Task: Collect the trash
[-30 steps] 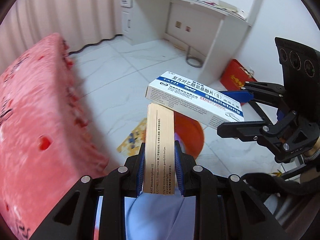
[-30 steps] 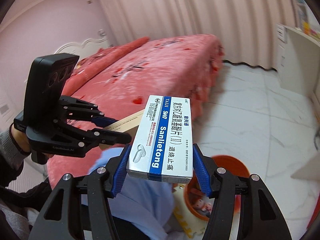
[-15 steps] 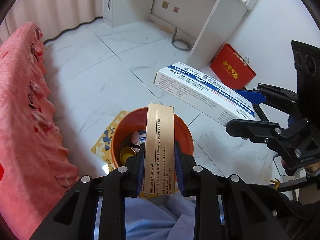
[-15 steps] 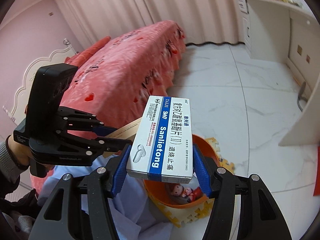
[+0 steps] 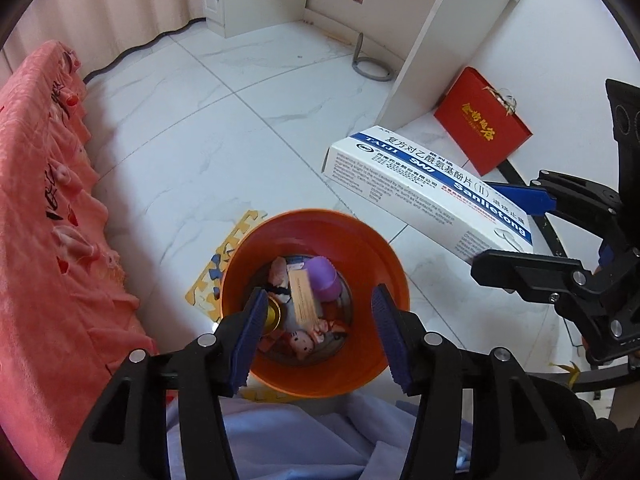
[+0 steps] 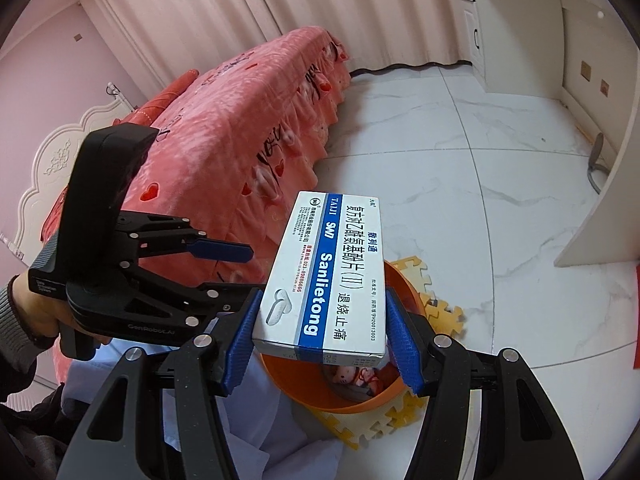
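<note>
Your left tongs point(image 5: 318, 328) hang right over the round orange plastic bin point(image 5: 394, 280). Their jaws have just been opening and now stand wide with nothing between them. The thin tan wooden-stick packet point(image 5: 305, 298) lies down in the bin on top of the other trash, next to a purple round thing point(image 5: 323, 278) and a small white cat toy point(image 5: 301, 342).

Your right tongs point(image 6: 320, 340) hold the long white and blue cardboard medicine box point(image 6: 332, 276) by its two long sides. In the left view the box sits off to the side of the bin, up in the air, not over the hole. So bring it across until it is over the middle of the bin. Tip the far end down a little, then open up. The box is long, so it could catch on the rim if you let go too soon. I think your left tongs should move away first so the two do not bump.

The bin stands on a yellow foam puzzle mat point(image 6: 434, 308) on the white marble tile floor point(image 5: 224, 120). A bed with a fluffy pink-red cover point(image 6: 240, 128) is close on one side. A white desk point(image 6: 592, 80) and a flat red gift box point(image 5: 482, 120) are on the other side. Cream curtains point(image 6: 224, 4) hang at the back.
</note>
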A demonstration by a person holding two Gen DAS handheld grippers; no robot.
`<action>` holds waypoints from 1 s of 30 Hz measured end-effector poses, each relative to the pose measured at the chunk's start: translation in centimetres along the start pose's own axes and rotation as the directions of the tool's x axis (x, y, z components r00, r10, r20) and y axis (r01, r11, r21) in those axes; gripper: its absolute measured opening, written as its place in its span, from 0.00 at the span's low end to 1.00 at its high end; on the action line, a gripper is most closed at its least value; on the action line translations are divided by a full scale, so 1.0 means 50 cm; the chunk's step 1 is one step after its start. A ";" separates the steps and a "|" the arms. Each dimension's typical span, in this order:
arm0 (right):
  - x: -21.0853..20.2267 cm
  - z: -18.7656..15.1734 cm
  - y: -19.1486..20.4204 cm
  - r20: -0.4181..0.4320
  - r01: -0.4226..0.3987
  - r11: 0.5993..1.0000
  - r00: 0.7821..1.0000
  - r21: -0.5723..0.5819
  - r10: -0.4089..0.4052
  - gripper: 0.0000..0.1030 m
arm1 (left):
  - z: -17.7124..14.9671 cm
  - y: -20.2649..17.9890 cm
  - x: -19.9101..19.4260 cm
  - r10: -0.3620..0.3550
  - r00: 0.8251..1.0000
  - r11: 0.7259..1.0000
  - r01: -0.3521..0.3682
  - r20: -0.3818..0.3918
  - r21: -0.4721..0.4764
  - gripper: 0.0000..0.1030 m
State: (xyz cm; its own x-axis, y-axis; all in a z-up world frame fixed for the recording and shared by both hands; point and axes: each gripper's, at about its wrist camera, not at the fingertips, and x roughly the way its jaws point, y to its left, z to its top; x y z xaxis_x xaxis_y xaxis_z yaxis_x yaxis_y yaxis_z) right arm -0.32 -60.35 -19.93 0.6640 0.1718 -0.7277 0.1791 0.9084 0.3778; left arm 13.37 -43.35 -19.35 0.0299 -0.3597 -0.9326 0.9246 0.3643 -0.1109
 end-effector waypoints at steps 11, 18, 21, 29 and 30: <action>0.046 0.016 0.032 -0.020 -0.001 0.999 1.000 -0.049 0.000 0.59 | -0.018 0.025 -0.029 0.041 0.999 0.999 -0.040 0.013 -0.036 0.54; 0.064 0.021 0.047 -0.030 0.035 0.997 0.999 -0.062 -0.037 0.63 | -0.025 0.031 -0.023 0.048 0.999 0.998 -0.047 0.002 -0.046 0.55; 0.064 0.021 0.048 -0.029 0.042 0.997 0.999 -0.060 -0.044 0.64 | -0.028 0.033 -0.027 0.054 0.998 0.997 -0.053 0.014 -0.056 0.68; 0.048 0.020 0.065 -0.018 0.033 0.997 0.999 -0.066 -0.034 0.64 | -0.038 0.032 -0.048 0.071 0.997 0.995 -0.068 0.031 -0.067 0.69; 0.045 0.022 0.068 -0.016 0.033 0.997 0.999 -0.068 -0.034 0.64 | -0.040 0.031 -0.056 0.082 0.996 0.994 -0.079 0.038 -0.070 0.72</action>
State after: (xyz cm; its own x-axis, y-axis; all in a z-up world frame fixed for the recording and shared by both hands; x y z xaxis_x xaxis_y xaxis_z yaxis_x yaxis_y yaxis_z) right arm 2.58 -57.30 -19.68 0.6460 0.1472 -0.7490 0.1508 0.9373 0.3142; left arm 13.97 -40.04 -17.61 0.1201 -0.3609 -0.9248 0.8904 0.4512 -0.0604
